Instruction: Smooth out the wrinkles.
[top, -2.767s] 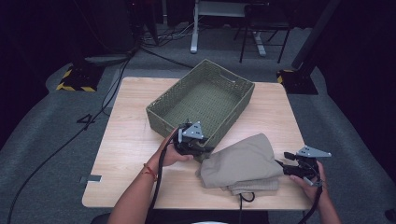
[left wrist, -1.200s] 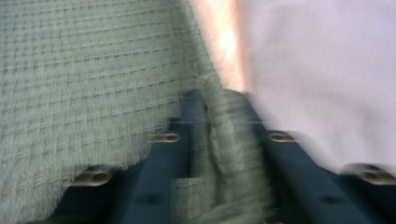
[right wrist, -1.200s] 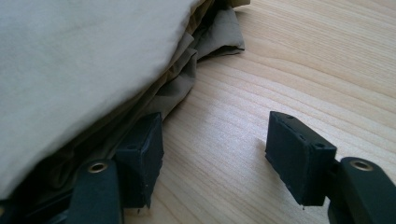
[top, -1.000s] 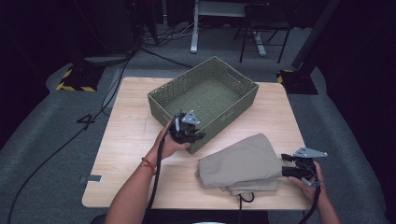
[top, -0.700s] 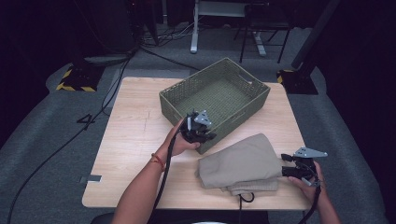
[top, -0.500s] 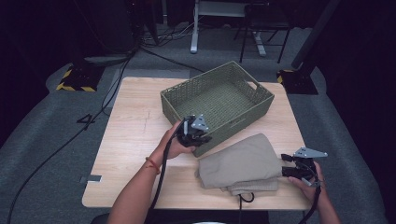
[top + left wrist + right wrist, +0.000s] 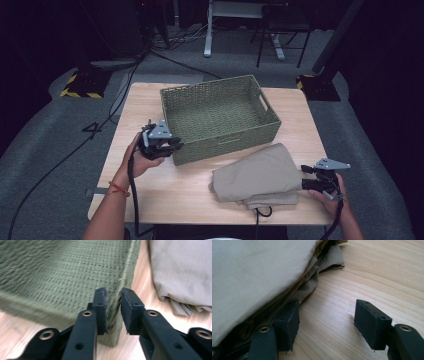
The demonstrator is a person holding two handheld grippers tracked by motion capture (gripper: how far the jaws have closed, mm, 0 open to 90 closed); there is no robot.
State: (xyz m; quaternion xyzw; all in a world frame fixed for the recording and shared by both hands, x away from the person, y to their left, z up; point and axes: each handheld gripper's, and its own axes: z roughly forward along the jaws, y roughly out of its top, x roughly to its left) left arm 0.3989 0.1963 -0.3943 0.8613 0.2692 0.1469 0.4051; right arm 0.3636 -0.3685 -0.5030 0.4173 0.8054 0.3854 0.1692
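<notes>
An empty olive woven basket (image 7: 230, 142) stands on the far half of the wooden table (image 7: 175, 195). My left gripper (image 7: 162, 145) is at its near left corner, and in the left gripper view the jaws (image 7: 113, 293) are shut on the basket's corner wall (image 7: 62, 270). A folded beige cloth (image 7: 257, 175) lies in front of the basket at the right, also seen as beige cloth (image 7: 182, 270) past the left jaws. My right gripper (image 7: 307, 177) is at the cloth's right edge; it (image 7: 328, 307) is open, its left jaw tucked under the cloth's (image 7: 249, 270) lower folds, its right jaw over bare wood (image 7: 362, 277).
Bare tabletop lies left of the basket and along the front edge. Cables trail from both grippers over the near edge. On the floor are a yellow-and-black striped base (image 7: 80, 85) at the left, a dark stand (image 7: 315, 82) at the right, and desk legs (image 7: 207, 30) behind.
My left gripper has moved left while holding the basket's corner, swinging the basket from a diagonal to nearly square with the table. The right gripper and cloth have stayed in place.
</notes>
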